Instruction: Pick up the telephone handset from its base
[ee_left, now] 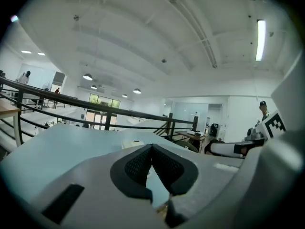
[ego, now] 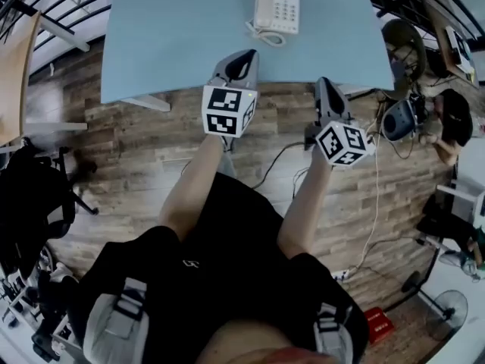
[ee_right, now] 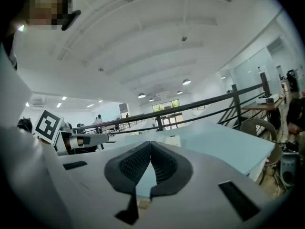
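Note:
A white telephone (ego: pixel 277 7) lies at the far side of the light blue table (ego: pixel 174 36), its handset (ego: pixel 263 4) resting on the base's left half and a coiled cord (ego: pixel 267 36) in front of it. My left gripper (ego: pixel 241 56) reaches just over the table's near edge, short of the phone, shut with nothing in it. Right of it, my right gripper (ego: pixel 325 83) hangs at the table's edge, also shut and empty. In the left gripper view the pads (ee_left: pixel 164 165) meet, and the phone (ee_left: pixel 131 143) shows low and pale beyond them. The right gripper view shows the same closed pads (ee_right: pixel 138 163).
Wooden floor with loose cables (ego: pixel 280 158) lies under my arms. A chair (ego: pixel 402 40) and dark gear stand right of the table. A metal railing (ee_left: pixel 95 109) runs behind it, a wooden tabletop (ego: pixel 15 74) is at the left, and a red box (ego: pixel 379 324) sits on the floor.

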Demonstrator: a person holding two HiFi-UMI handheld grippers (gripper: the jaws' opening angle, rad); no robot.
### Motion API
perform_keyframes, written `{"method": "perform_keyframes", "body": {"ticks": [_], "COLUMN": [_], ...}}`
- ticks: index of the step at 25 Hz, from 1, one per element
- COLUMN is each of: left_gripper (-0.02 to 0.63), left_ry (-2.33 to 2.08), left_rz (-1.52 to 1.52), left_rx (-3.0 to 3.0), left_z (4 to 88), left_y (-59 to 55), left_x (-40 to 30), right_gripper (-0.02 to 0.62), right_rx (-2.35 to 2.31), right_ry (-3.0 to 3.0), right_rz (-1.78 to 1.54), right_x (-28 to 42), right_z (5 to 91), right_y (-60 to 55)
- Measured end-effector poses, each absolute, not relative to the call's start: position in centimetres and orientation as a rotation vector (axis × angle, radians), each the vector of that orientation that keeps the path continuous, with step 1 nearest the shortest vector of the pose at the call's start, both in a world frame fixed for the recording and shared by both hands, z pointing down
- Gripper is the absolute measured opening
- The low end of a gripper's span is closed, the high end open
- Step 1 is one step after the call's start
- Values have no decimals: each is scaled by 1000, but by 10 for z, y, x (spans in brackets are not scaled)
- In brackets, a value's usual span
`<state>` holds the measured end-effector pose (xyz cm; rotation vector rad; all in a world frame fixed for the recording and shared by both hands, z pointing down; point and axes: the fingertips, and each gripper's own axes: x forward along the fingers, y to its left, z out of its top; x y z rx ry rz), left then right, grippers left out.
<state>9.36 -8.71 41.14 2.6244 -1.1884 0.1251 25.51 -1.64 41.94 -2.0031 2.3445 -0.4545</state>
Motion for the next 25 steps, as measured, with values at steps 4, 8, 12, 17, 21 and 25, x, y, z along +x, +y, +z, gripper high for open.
{"method": "perform_keyframes", "body": {"ticks": [4,8,12,17,21,25], "left_gripper": [-2,-2,-2,-2,-2,-2], "left_ry": [-1209,-1215,-1229,-1223,-1238,-1249], "left_rz": [205,238,224,236,250,274], "left_rx": [2577,2566,2556,2521,2467,2402], "left_z": [432,437,433,441,460,484], "left_y": [-158,-216,-267,-290,-301,-304], "left_x": [83,76,79,100,111,114], "right_gripper": [-3,-3,-3,-3,-3,3], "right_rx": [-1880,-1819,-1800,-1804,-1744,-1681], "right_ry": [2422,2458,2465,2422,2481,2576], "right_rz": [-547,-590,-579,-694,-783,-872], "right_x": [220,201,205,239,244,233], "right_z": [440,443,435,453,474,497], "right_y": [-102,-173,-219,-237,-257,-273]}}
